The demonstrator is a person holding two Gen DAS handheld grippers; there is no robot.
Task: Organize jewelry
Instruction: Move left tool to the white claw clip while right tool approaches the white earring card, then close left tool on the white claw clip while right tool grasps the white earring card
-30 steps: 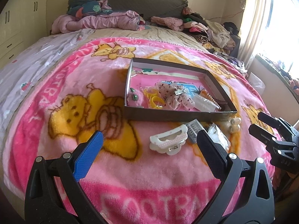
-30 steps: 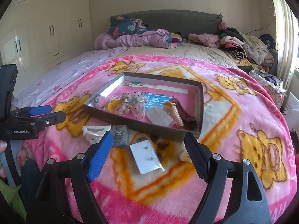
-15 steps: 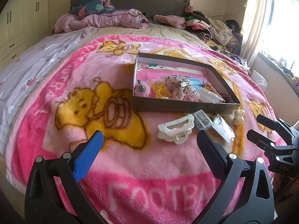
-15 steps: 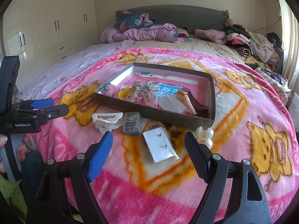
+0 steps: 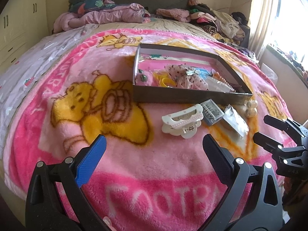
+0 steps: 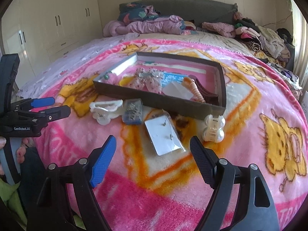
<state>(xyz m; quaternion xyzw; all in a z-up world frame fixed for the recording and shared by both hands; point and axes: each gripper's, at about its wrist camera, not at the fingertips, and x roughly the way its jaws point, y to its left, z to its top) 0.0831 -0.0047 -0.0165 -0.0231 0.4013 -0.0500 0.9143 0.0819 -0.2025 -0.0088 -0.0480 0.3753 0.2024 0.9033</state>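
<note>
A shallow brown box [image 5: 174, 97] [image 6: 173, 104] lies on the pink blanket, holding hair bows, a comb and small packets. In front of it lie a white hair claw [image 5: 182, 121] [image 6: 105, 109], a packet of small clips [image 5: 210, 111] [image 6: 132, 110], a clear earring card bag [image 5: 235, 122] [image 6: 164, 134] and a pearl claw clip [image 5: 250, 107] [image 6: 213, 128]. My left gripper [image 5: 154, 146] [image 6: 51, 105] hangs open near the white claw, nothing between its fingers. My right gripper [image 6: 153, 144] [image 5: 267, 127] is open just short of the earring card bag.
The pink cartoon blanket [image 5: 96, 105] covers the bed. Piles of clothes [image 6: 259, 36] and bedding [image 5: 107, 15] lie by the headboard. White wardrobes [image 6: 52, 25] stand on the left, a curtained window [image 5: 269, 19] on the right. A hand [image 6: 21, 148] holds the left gripper's handle.
The right gripper has come down closer to the earring card bag. The left view has shifted slightly, the box and clips now further right. Both grippers stay open.
</note>
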